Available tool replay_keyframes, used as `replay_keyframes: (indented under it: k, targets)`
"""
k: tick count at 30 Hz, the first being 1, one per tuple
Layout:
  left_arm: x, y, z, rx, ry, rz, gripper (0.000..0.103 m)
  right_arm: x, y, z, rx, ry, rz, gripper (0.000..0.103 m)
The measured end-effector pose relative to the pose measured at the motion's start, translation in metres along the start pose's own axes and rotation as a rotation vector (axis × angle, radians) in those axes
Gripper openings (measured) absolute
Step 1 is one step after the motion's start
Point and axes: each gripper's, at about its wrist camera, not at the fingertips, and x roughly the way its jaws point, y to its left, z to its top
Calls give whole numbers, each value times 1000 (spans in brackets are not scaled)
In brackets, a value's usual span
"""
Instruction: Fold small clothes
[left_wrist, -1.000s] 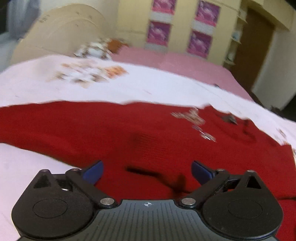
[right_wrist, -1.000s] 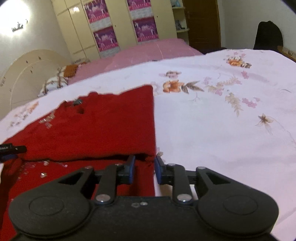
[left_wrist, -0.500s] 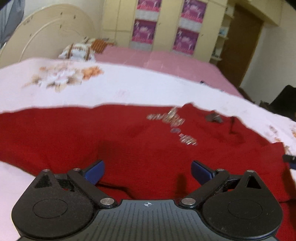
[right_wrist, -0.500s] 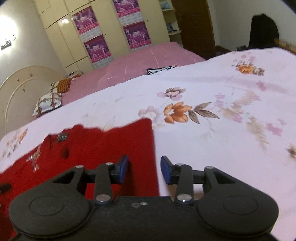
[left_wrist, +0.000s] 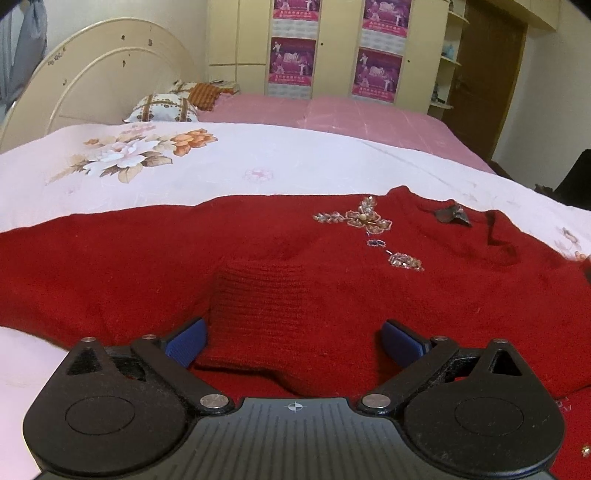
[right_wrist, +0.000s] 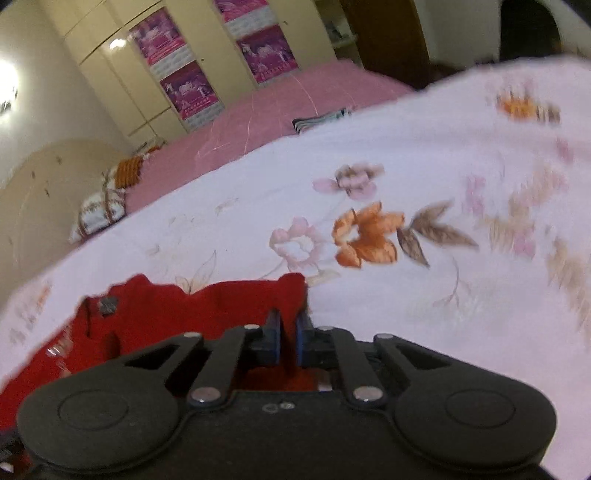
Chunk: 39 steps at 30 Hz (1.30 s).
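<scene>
Red sweater (left_wrist: 295, 280) lies between the left gripper (left_wrist: 293, 341)'s wide jaws; right gripper (right_wrist: 287, 341)'s jaws pinch its edge

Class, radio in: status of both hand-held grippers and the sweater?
Left hand-held gripper open over ribbed cuff. Right hand-held gripper shut on red sweater edge. Bedspread ahead unobstructed.

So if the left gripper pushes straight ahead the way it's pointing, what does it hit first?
Probably the red sweater: its ribbed cuff lies between the open left gripper fingers. Depth is hard to judge.
</scene>
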Motion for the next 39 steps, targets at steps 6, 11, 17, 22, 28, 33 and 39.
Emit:
replay_keyframes:
  k: [6,11,17,22,28,33,39]
  targets:
    - [4,-2,-3,16,-17,5,100,2,11,-20,-190,-33,-184,7]
    - [-10,4,5,-34,-23,-14,100,-8,25,-14,-233,-91,-225,23]
    - [-15,-4,8,-29,-42,-51,100,-26,58,-22,-308,-106,-93,20]
    - [1,-6,2,31,-1,-1,100,6,65,-39,-375,-19,-111,20]
    - [-19,5,-1,15,3,28,100,-27,87,-42,-380,-58,-37,22]
    - [-22,13,4,-3,52,49,100,-18,104,-72,-442,24,-47,21]
    - [-48,49,-6,-106,65,56,100,-45,121,-75,-397,-11,47,26]
